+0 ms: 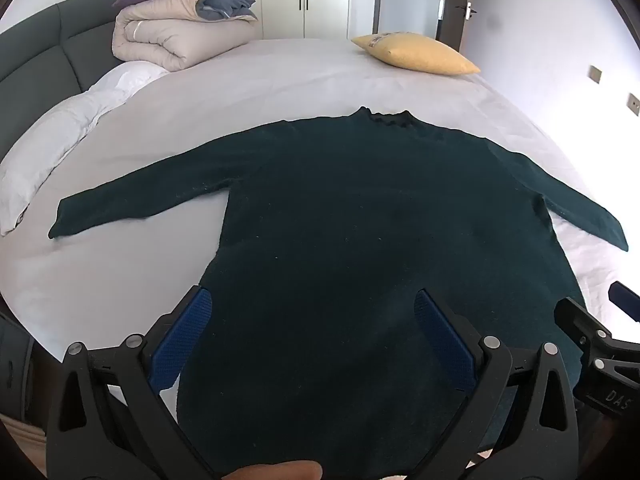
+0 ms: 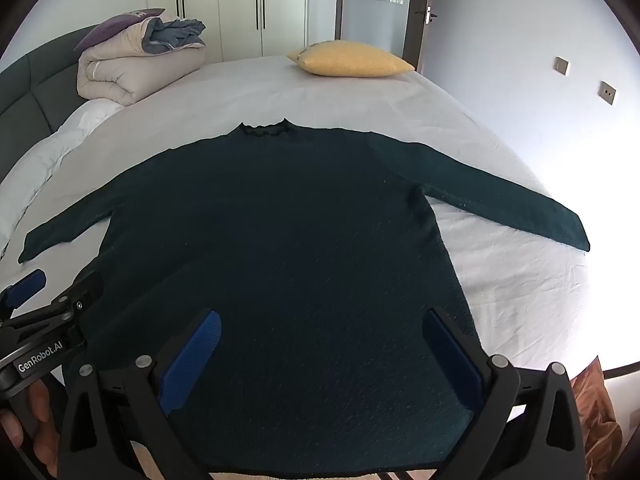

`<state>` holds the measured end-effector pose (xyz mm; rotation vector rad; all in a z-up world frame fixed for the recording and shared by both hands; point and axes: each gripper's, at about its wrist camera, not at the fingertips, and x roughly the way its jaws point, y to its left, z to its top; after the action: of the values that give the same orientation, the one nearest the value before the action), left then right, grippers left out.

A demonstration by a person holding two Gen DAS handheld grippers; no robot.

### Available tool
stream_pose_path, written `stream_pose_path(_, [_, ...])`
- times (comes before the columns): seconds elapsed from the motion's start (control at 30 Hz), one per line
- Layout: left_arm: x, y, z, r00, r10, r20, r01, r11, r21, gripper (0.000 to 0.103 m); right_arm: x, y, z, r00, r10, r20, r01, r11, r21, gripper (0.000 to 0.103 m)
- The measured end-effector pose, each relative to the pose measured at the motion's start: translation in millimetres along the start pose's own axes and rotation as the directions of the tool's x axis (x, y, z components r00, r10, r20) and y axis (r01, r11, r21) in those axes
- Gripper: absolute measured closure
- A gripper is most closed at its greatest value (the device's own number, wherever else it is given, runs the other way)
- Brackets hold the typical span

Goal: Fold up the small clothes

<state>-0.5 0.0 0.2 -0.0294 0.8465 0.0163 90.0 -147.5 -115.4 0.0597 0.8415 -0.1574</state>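
Observation:
A dark green long-sleeved sweater (image 1: pixel 360 220) lies flat on the white bed sheet (image 1: pixel 248 92), collar away from me, both sleeves spread out sideways. It also shows in the right wrist view (image 2: pixel 280 232). My left gripper (image 1: pixel 312 304) is open and empty, hovering over the sweater's lower left part near the hem. My right gripper (image 2: pixel 320 324) is open and empty over the lower right part. The right gripper shows at the edge of the left wrist view (image 1: pixel 592 344), and the left gripper at the edge of the right wrist view (image 2: pixel 52 312).
A folded beige duvet (image 1: pixel 172 36) with a purple pillow sits at the bed's far left by the dark green headboard (image 1: pixel 36 64). A yellow pillow (image 1: pixel 420 54) lies at the far edge. White pillows (image 1: pixel 60 140) line the left side. Wardrobe doors stand behind.

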Motion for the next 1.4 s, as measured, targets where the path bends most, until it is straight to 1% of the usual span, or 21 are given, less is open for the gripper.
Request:
stream_pose_path(0.67, [0.2,0.1,0.3,1.000,-0.003,-0.009,0.003,1.000,0.000,0.000,2.0,-2.7,0.6,1.000,0.002,-0.012,-0.002,1.000,0.007,0.000])
stream_pose_path(0.73, [1.9,-5.2,0.5,1.000,-0.003,-0.008,0.003,1.000,0.000,0.000,1.8,-2.6,0.9,1.000,0.001,-0.013,-0.001,1.000,0.007,0.000])
stream_pose_path(1.07, [0.0,-6.6,-4.3,1.000,-0.010,-0.010,0.010,1.000,0.001,0.000,4.0,-1.8,1.4,1.000,0.002,-0.016,-0.002,1.000,0.006,0.000])
stream_pose_path(1.4, [1.1,-7.9,-5.0,1.000,-0.011,-0.014,0.011,1.000,0.001,0.000,7.1,-1.6,-3.5,1.000,0.003,-0.017,-0.003,1.000,0.011,0.000])
